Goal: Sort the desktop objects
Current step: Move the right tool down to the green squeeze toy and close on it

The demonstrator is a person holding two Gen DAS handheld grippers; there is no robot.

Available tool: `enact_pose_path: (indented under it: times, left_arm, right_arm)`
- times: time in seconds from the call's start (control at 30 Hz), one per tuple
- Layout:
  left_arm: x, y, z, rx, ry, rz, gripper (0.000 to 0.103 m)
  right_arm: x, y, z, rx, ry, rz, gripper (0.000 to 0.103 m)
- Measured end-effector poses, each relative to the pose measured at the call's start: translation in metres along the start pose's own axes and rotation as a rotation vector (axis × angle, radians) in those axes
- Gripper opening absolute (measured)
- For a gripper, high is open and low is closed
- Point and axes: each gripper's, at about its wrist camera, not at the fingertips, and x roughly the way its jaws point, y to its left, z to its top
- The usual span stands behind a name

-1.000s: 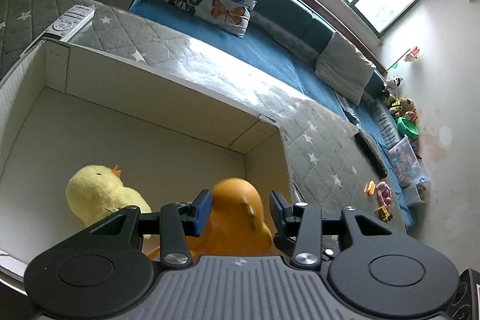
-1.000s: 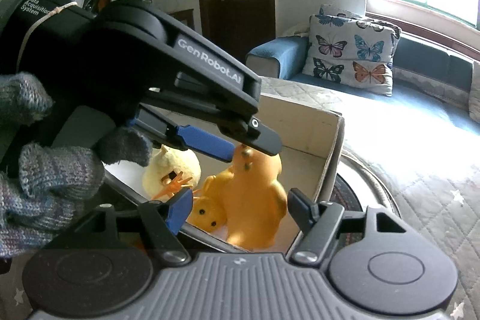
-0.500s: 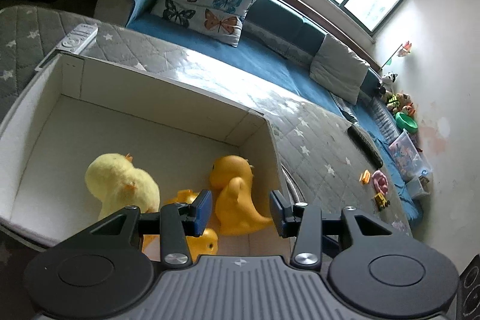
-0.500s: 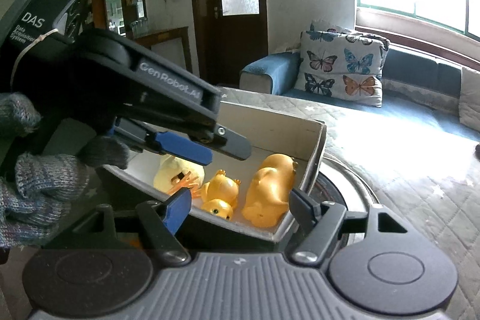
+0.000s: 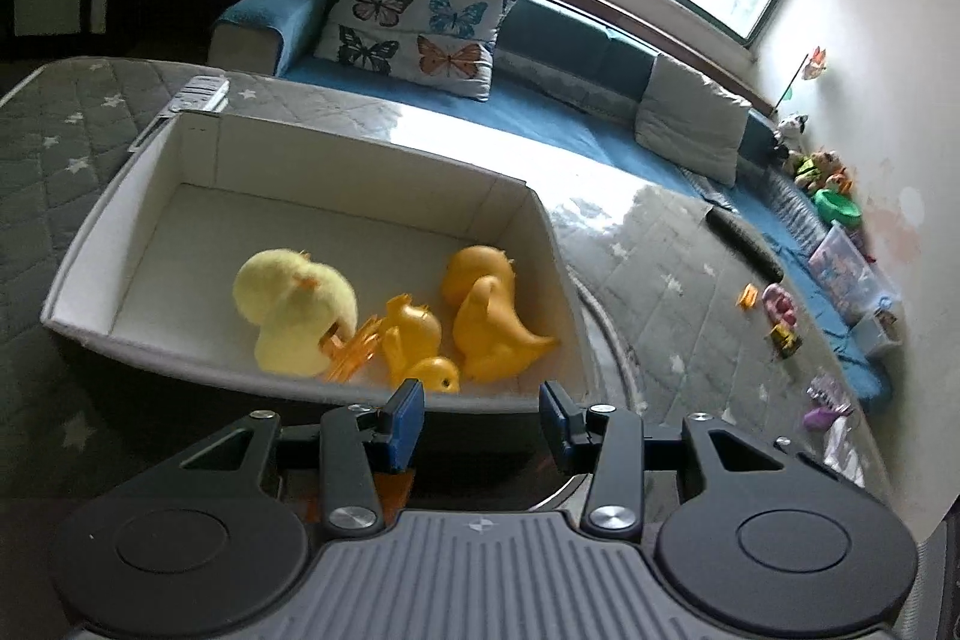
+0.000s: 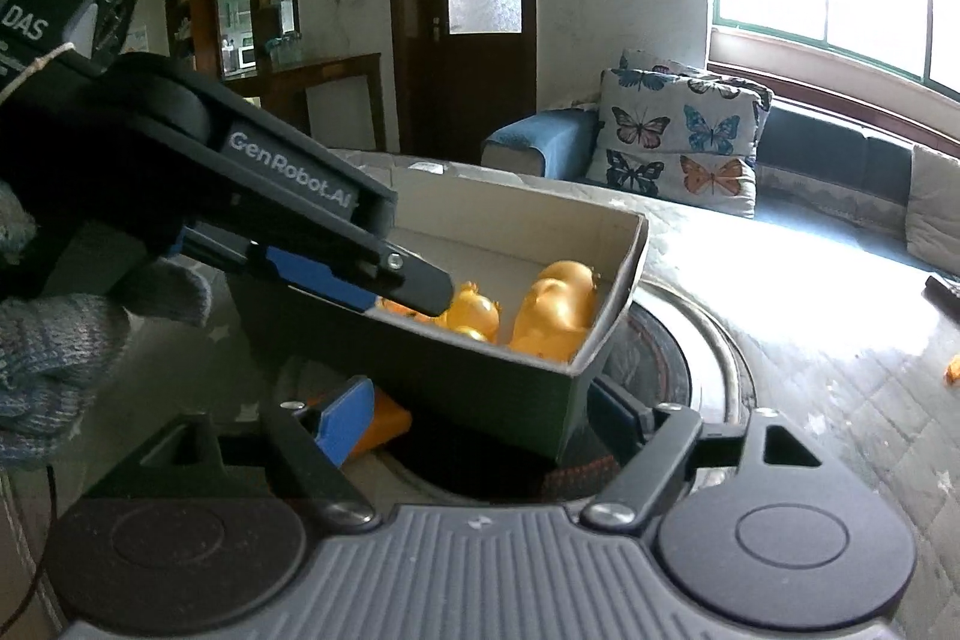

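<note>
A shallow white cardboard box (image 5: 90,274) is seen lying on a grey star-quilted cover (image 5: 672,274), its long axis running from the left wrist view's left to right. Three toys are gathered against the near wall, toward the box's right end: a yellow plush chick (image 5: 294,304), a small orange duck (image 5: 414,340) on its side, and a larger orange duck (image 5: 492,316) whose tail points toward the right wall. The far and left parts of the box floor are left bare. The left tongs (image 5: 480,415) are held spread, nothing between the pads, just outside the near wall. In the right wrist view the right tongs (image 6: 474,412) are likewise spread, with the near right corner of the box (image 6: 570,376) between the pads but apart from them. Only that view shows the left tongs from the side (image 6: 360,274), the gloved hand (image 6: 66,340) and an orange object (image 6: 384,427) below the box; the plush chick is hidden there. Small toys (image 5: 774,310) are scattered at the cover's far right edge.
</note>
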Motion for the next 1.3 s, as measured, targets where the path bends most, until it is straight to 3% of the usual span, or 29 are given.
enact_pose_path:
  times: [0.6,1.3]
  left_arm:
    - [-0.002,-0.004,-0.047,0.015,0.052,0.040,0.045]
    - [0.022,-0.018,-0.059,-0.054,0.150,-0.081,0.045]
  right_arm:
    - [-0.017,0.002,-0.044,0.055,0.044,-0.023,0.082]
    - [-0.008,-0.007,-0.067,0.093,0.106,-0.033,0.082]
